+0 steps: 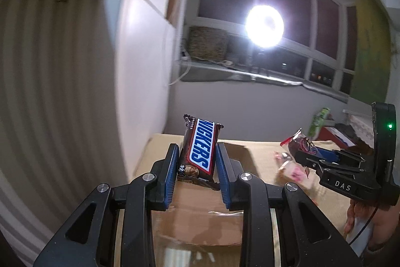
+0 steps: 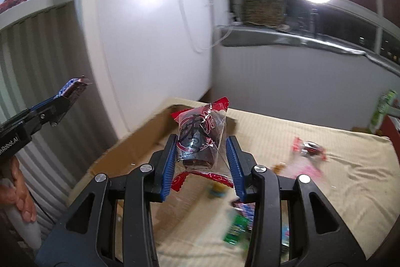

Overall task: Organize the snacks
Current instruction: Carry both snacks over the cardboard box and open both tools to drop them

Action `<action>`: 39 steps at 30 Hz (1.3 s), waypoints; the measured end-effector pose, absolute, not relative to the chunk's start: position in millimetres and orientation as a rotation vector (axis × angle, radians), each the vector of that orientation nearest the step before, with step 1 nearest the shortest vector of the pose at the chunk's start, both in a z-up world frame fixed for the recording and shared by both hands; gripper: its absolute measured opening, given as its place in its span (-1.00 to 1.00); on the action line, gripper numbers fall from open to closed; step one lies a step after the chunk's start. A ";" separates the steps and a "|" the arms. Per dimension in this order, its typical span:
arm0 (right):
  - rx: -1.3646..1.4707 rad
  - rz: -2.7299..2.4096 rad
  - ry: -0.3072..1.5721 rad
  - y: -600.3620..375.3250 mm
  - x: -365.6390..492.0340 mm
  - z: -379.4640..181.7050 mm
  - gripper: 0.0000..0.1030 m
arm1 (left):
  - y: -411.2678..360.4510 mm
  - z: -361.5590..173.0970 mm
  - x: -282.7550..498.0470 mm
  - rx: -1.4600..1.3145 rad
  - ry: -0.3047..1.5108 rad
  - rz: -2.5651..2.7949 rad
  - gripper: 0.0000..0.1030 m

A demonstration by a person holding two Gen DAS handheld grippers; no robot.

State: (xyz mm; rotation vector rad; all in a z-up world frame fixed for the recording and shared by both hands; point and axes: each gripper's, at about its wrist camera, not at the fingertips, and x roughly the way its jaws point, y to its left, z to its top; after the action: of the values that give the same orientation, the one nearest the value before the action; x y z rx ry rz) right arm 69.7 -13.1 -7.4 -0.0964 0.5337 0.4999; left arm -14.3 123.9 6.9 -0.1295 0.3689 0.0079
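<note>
Held over the cardboard box [image 1: 200,207]: Snickers bar [image 1: 200,150] clenched in the left hand-held gripper [image 1: 197,162], wrapped cake roll [image 2: 200,139] clamped in the right hand-held gripper [image 2: 201,157]. Best lowered well inside the box before loosening, 1 at a time, laid flat. Bar's long axis ran away from the camera, tilted upward; roll's likewise, near upright.

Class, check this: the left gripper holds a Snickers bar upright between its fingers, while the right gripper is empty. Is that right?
Not quite. The left gripper does hold the Snickers bar upright, but the right gripper is not empty: the right wrist view shows it holding a clear-wrapped dark snack.
</note>
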 end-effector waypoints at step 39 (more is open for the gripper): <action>-0.062 0.457 0.565 -41.8 84.8 -41.6 0.03 | 145.4 -23.6 11.2 -0.169 0.470 0.082 0.39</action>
State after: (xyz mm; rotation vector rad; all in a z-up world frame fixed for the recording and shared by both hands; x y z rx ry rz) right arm 84.8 -41.8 -41.6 -0.0620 0.5647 0.4574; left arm 11.2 145.4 -23.6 -0.1695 0.4696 0.0819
